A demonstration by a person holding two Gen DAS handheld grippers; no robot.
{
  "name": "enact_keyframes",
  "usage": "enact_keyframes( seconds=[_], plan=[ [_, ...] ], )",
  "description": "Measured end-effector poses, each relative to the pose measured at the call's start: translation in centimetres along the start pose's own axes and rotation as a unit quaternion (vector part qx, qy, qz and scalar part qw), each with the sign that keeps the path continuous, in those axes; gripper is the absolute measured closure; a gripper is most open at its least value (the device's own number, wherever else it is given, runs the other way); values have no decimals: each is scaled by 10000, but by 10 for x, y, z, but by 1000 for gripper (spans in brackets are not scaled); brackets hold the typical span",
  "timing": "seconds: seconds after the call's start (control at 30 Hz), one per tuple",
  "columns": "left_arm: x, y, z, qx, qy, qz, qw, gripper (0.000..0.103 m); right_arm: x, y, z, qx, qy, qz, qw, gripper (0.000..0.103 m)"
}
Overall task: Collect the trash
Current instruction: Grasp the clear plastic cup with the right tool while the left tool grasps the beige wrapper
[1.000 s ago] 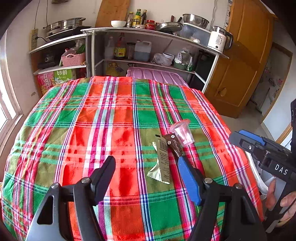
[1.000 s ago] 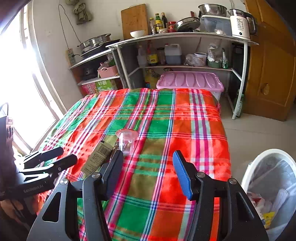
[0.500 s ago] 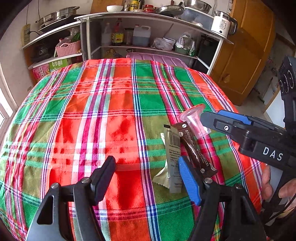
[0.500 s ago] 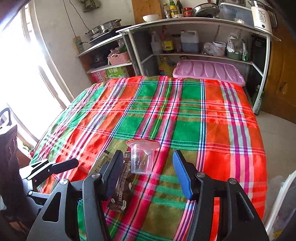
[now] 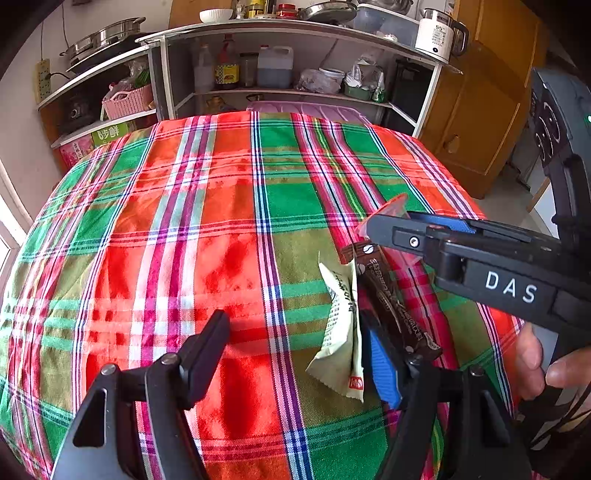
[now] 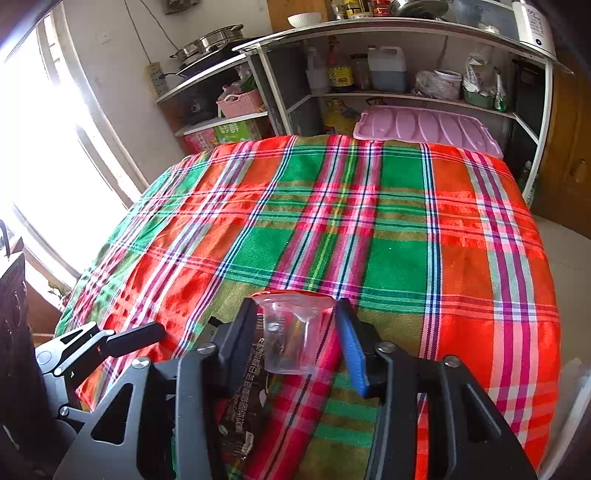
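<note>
Wrappers [image 5: 391, 306] crowd the cup [image 6: 291, 332] between the right tool's [image 6: 295, 339] open jaws; left tool [image 5: 299, 354] open.

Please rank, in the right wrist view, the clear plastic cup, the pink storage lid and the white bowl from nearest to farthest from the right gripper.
1. Clear plastic cup: between the right gripper's fingers.
2. Pink storage lid: beyond the table's far edge.
3. White bowl: atop the shelf, farthest back.

White letters "DAS" stand on the right gripper [image 5: 384, 225]; "55" shows on the white kettle [image 5: 437, 35].
</note>
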State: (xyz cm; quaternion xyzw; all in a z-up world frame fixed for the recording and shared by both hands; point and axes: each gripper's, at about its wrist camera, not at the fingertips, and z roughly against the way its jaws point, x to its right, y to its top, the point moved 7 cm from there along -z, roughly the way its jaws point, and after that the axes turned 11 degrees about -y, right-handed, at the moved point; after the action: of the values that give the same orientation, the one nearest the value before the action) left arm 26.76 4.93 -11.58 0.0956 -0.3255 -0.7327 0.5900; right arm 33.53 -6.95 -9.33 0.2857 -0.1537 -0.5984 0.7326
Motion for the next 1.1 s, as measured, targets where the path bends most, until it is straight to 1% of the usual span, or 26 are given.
enact_keyframes(
  seconds=[0.07,0.17,0.3,0.4,0.47,0.5,0.57,0.7,0.77,0.87,0.97,1.1],
  plan=[
    [-1,1,-1,19,18,20,10000,31,3,-1,-1,-25,28,-74,10000,67],
    [0,2,-2,37,64,39,10000,31,7,-3,-1,-37,86,-188,9998,69],
    [0,3,-1,55,41,49,10000,39,7,-3,1,4,131,-200,9997,69],
    [-1,3,0,57,27,54,10000,49,7,-5,4,20,159,-193,9997,69],
    [-1,4,1,70,15,80,9999,62,9,-7,7,23,153,-201,9997,69],
    [-1,4,2,74,-6,95,9999,65,10,-8,8,31,147,-214,9997,69],
    [-1,3,3,99,-11,114,9999,76,11,-10,11,54,149,-254,9996,69],
    [0,2,5,140,-27,142,9998,82,14,-10,15,86,154,-304,9994,69],
    [3,2,6,156,-66,117,9998,87,15,-11,18,105,154,-333,9993,69],
    [6,0,9,182,-127,136,9997,87,17,-13,23,147,148,-379,9991,69],
    [9,-2,14,208,-94,91,9997,87,22,-17,31,199,142,-427,9988,69],
    [14,-3,21,281,-91,62,9995,91,29,-22,40,234,98,-509,9984,69]
  ],
)
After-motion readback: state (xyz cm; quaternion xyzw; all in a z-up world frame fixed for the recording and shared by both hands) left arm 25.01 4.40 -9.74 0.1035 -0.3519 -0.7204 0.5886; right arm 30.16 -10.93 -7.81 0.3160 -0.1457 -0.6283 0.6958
